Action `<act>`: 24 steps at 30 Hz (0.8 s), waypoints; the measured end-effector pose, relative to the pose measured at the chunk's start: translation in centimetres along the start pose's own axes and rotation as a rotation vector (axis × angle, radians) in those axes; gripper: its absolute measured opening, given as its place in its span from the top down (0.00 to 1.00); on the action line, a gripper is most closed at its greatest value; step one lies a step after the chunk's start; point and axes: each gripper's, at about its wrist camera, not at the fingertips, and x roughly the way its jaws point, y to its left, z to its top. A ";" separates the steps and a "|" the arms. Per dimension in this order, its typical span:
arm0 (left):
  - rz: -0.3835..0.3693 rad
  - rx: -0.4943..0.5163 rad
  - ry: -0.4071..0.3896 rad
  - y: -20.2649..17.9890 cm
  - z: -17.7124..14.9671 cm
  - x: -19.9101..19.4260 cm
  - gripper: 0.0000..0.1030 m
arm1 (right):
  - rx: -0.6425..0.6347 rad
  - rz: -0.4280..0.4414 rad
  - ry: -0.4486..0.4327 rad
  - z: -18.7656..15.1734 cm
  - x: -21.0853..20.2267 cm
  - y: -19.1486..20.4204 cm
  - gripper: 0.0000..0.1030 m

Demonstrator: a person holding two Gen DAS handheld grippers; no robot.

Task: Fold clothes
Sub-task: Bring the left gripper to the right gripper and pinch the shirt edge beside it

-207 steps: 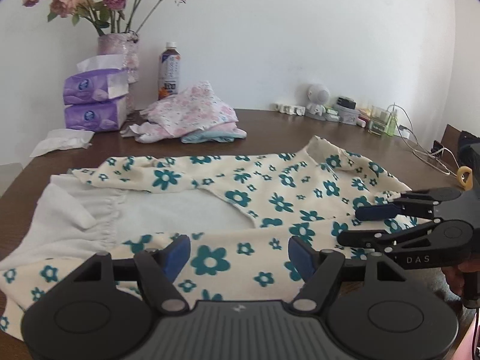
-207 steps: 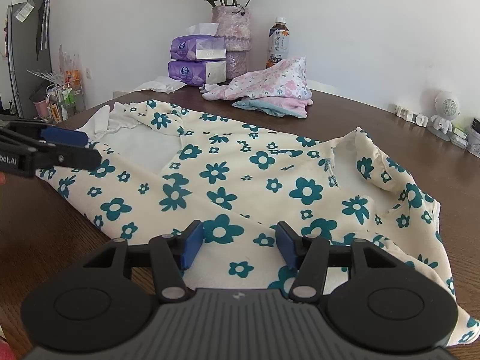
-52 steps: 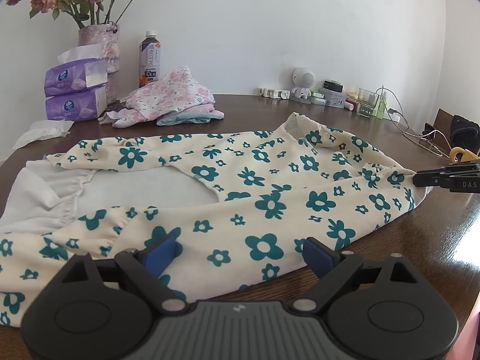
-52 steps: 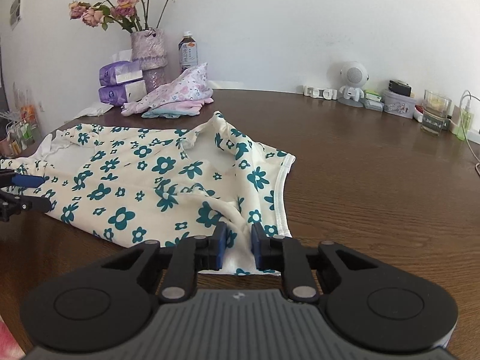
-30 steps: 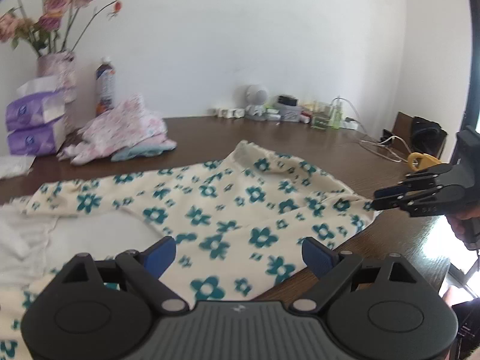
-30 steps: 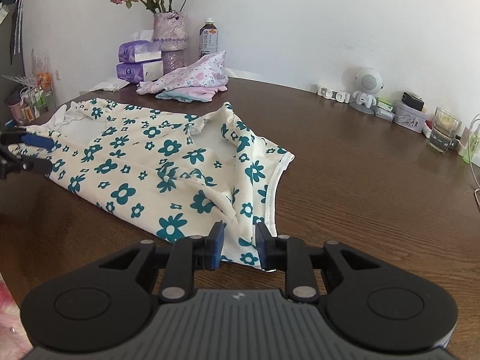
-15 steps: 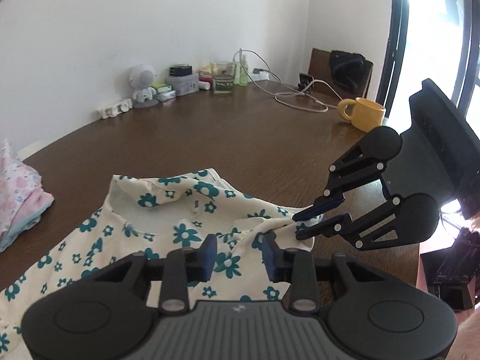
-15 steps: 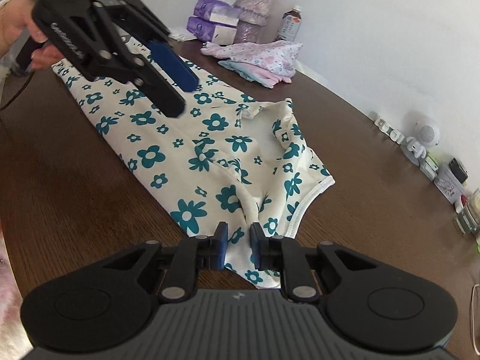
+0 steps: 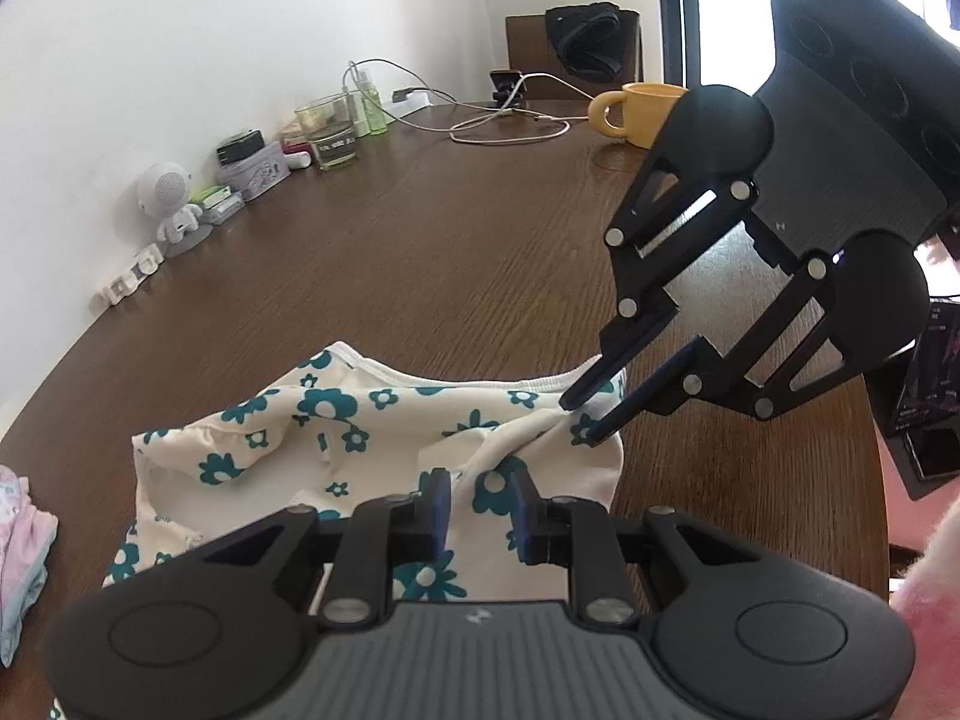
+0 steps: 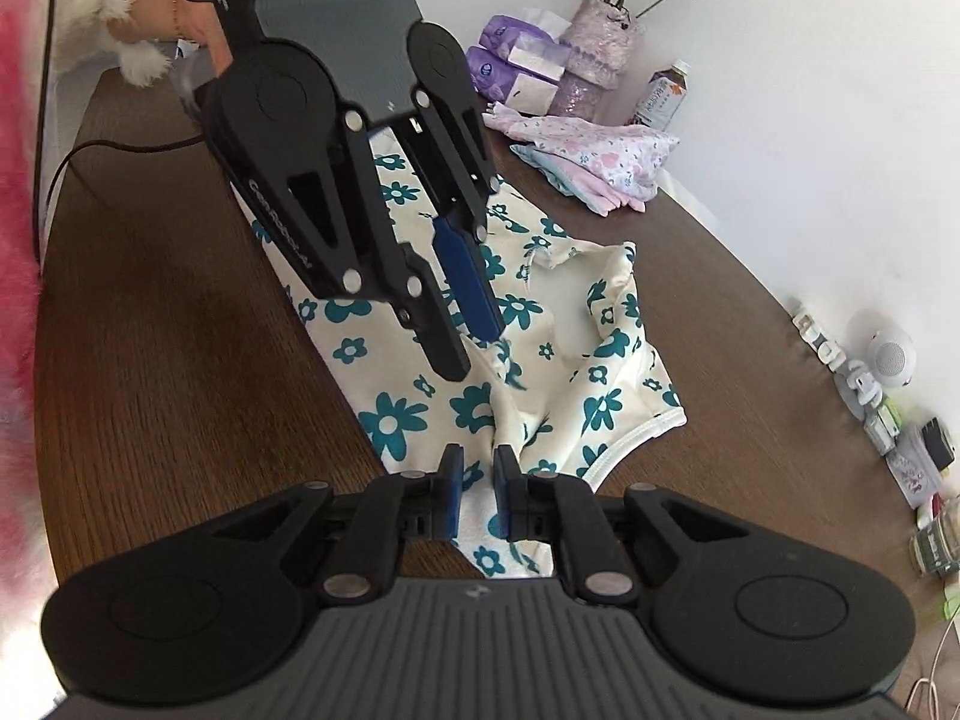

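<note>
Cream floral garment [image 9: 372,420] lies on the wood table [image 9: 456,252], lower centre of both views, bunched at this end. Left gripper [image 9: 477,507] at the bottom of the left view has its pads narrowed onto a raised fold of cloth, pinching it. Right gripper [image 10: 477,489] at the bottom of the right view is likewise pressed onto the hem edge; in the left view it [image 9: 585,417] comes in from the right, tips clamped on the white-trimmed corner. Both pinch points sit close together, cloth puckered between them.

Risks, as a guess: the thin fabric slips from either pinch if pulled unevenly; lifting with the grippers this close could drag the whole piece into a wad rather than a clean fold.

Farther back: folded pink clothes [image 10: 600,150], tissue packs [image 10: 522,69], vase [image 10: 600,54] upper centre of the right view; mug [image 9: 642,111] and cables [image 9: 510,120] upper right of the left view, a snag hazard if the garment swings wide.
</note>
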 end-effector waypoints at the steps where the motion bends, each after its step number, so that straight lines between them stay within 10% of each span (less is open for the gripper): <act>1: 0.000 0.021 0.000 -0.2 0.0 0.2 0.81 | -0.005 0.007 -0.003 0.0 -0.1 -0.1 0.90; 24: -0.028 0.200 0.083 -1.9 2.6 1.6 0.67 | 0.164 0.313 0.059 0.0 2.3 -5.1 0.98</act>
